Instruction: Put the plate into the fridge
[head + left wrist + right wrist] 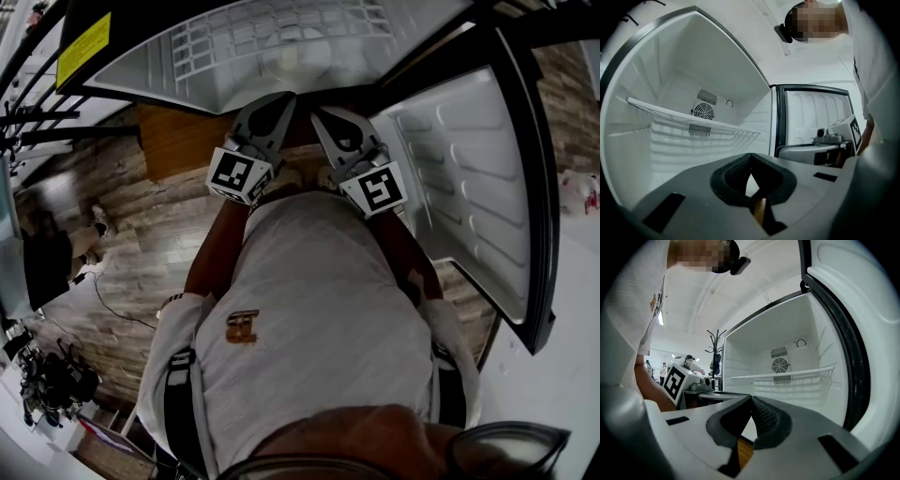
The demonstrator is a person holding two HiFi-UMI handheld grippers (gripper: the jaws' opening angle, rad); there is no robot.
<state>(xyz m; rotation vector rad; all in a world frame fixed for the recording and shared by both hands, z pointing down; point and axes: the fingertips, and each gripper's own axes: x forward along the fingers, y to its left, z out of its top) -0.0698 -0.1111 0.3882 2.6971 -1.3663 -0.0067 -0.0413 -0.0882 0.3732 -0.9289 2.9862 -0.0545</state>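
At the left, the fridge [656,70] stands open. Its white inside is bare in both gripper views apart from 1 wire shelf [693,118] running across it. The left gripper [750,161] points level at the opening, its jaws clenched together on nothing. Just to its right, the right gripper [751,401] is held the same way, jaws pressed together and empty. The open door [469,187] is at the far right.

The plate shows in neither gripper view. In the head view a pale round patch [300,61] lies inside the fridge, and I cannot tell whether that is the plate.

With both of the 2 grippers empty, I judge that no carrying is in hand now. If the patch is the plate, the next move calls for backing clear of the opening. If it is not, the next move is fetching the plate.
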